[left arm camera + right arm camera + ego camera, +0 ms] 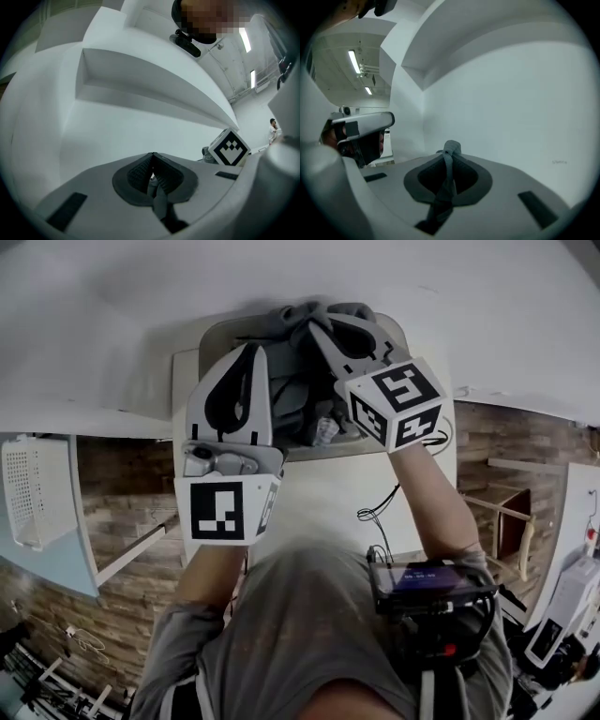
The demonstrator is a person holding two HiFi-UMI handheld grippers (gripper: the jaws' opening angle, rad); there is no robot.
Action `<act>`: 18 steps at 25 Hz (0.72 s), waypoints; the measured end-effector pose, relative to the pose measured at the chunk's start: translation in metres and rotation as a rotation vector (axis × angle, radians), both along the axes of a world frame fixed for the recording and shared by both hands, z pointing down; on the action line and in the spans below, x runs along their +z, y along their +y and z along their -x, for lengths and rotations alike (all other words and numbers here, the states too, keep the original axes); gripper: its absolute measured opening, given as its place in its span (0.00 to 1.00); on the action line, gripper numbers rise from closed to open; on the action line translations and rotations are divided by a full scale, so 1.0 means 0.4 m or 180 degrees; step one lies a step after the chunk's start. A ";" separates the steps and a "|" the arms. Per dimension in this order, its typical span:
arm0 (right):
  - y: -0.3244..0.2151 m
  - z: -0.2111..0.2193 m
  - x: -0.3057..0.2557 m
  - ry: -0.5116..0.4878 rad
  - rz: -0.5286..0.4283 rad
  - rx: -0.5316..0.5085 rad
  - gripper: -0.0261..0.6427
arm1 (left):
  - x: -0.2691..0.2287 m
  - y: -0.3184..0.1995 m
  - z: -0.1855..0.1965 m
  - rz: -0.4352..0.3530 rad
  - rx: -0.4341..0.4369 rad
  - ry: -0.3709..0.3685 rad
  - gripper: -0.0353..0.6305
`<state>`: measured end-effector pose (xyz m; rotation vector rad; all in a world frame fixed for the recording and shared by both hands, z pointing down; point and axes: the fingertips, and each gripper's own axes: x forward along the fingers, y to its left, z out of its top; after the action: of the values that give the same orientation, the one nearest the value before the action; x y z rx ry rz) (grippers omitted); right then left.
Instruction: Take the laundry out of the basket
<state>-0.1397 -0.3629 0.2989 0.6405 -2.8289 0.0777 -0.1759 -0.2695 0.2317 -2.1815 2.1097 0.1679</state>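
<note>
The left gripper (255,351) has its fingers pressed together on a fold of the gray garment (298,315), which is raised above the basket (217,332). More laundry (317,423) lies inside the basket. At the right, the right gripper (317,322) is clamped on what seems to be the same gray cloth, and it holds only a thin strip. I think the risk is here — both bites are small, so the cloth may slip out, or it may catch on other pieces and pull the basket along. The basket stands on a white table (328,502). Below is a wood-pattern floor (122,493), with a white perforated crate (33,488) at the left — plain white walls all around.
</note>
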 end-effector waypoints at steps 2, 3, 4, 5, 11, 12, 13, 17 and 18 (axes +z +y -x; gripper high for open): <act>0.008 -0.013 -0.051 -0.0092 -0.0071 0.0002 0.08 | -0.017 0.015 -0.014 -0.0030 0.0001 -0.0031 0.06; 0.011 -0.021 -0.079 -0.0140 -0.0106 0.0001 0.08 | -0.027 0.024 -0.022 -0.0050 0.0003 -0.0047 0.06; 0.012 -0.031 -0.107 -0.0190 -0.0148 0.0001 0.08 | -0.038 0.032 -0.031 -0.0076 0.0005 -0.0064 0.06; 0.013 -0.042 -0.137 -0.0243 -0.0193 0.0005 0.08 | -0.049 0.041 -0.041 -0.0105 0.0006 -0.0087 0.06; 0.039 -0.120 -0.325 -0.0633 -0.0464 0.0090 0.08 | -0.103 0.095 -0.099 -0.0256 0.0030 -0.0201 0.06; 0.046 -0.134 -0.356 -0.0703 -0.0504 0.0116 0.08 | -0.112 0.105 -0.110 -0.0278 0.0045 -0.0221 0.06; 0.052 -0.148 -0.386 -0.0765 -0.0545 0.0142 0.08 | -0.123 0.114 -0.121 -0.0304 0.0062 -0.0241 0.06; 0.075 -0.208 -0.488 -0.0962 -0.0710 0.0262 0.08 | -0.157 0.151 -0.148 -0.0385 0.0109 -0.0282 0.06; 0.081 -0.227 -0.512 -0.1008 -0.0754 0.0298 0.08 | -0.163 0.158 -0.154 -0.0402 0.0121 -0.0293 0.06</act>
<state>-0.0489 -0.3306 0.0940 0.8820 -3.1405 -0.1561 -0.1141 -0.2062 0.1664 -2.1160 1.9544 0.1943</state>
